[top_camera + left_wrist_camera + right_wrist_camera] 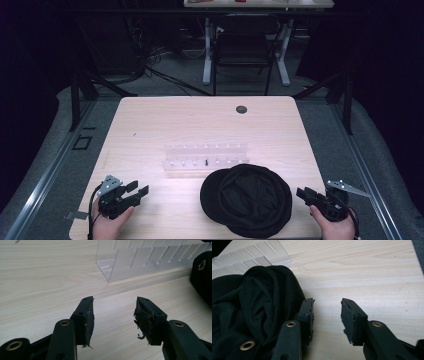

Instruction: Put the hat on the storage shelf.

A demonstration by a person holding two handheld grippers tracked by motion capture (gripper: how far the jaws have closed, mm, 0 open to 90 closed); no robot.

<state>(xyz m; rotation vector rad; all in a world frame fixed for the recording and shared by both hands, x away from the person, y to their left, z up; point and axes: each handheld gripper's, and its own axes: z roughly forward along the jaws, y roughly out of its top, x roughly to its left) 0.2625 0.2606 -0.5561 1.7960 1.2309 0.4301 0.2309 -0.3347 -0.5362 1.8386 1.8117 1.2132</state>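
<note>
Your left gripper sits near the front left corner of the pale wooden table, low over the wood, its two black jaws spread wide with bare tabletop between them — nothing is held. In the left gripper view the torn pads face each other across open wood, and the clear plastic slotted rack lies ahead and to the right, well apart from the jaw tips.

Your right gripper is at the front right edge, jaws also parted and empty, pointing toward the round black fabric cap. That cap lies crumpled, inside up, at the front middle of the table, between your two hands and just in front of the rack, which its far edge overlaps in the high view. In the right gripper view the cap's folds are right beside the gripper's left-hand jaw — whether cloth and jaw touch, you cannot tell from here — while the gap between the jaws shows plain wood.
</note>
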